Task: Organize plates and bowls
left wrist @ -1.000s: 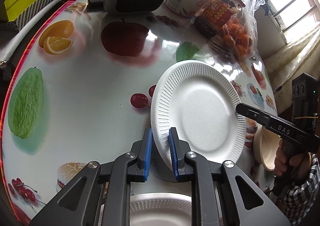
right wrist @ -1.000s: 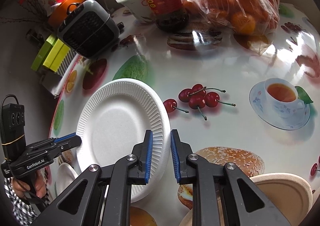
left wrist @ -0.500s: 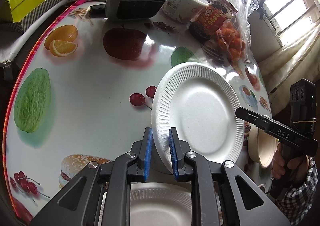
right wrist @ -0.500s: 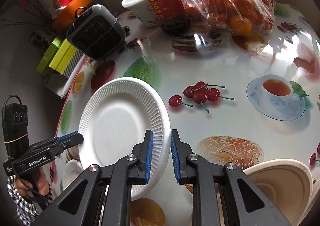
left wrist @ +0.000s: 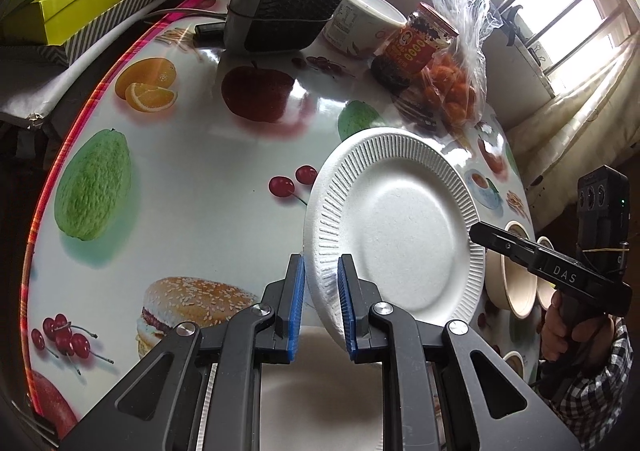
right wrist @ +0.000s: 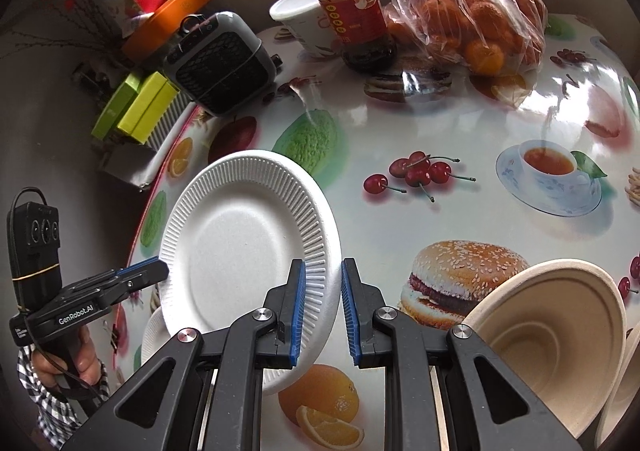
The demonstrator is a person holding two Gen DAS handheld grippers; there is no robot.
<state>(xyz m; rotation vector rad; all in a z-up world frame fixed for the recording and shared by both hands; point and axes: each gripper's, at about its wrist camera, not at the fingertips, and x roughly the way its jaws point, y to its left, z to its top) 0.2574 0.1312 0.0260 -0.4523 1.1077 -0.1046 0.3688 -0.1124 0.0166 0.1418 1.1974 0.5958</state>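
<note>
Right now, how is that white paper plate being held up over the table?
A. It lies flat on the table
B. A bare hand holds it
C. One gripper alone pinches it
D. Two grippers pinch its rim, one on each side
D: the white paper plate is tilted above the table, with the left gripper clamped on one edge of its ribbed rim and the right gripper on the opposite edge.
</note>
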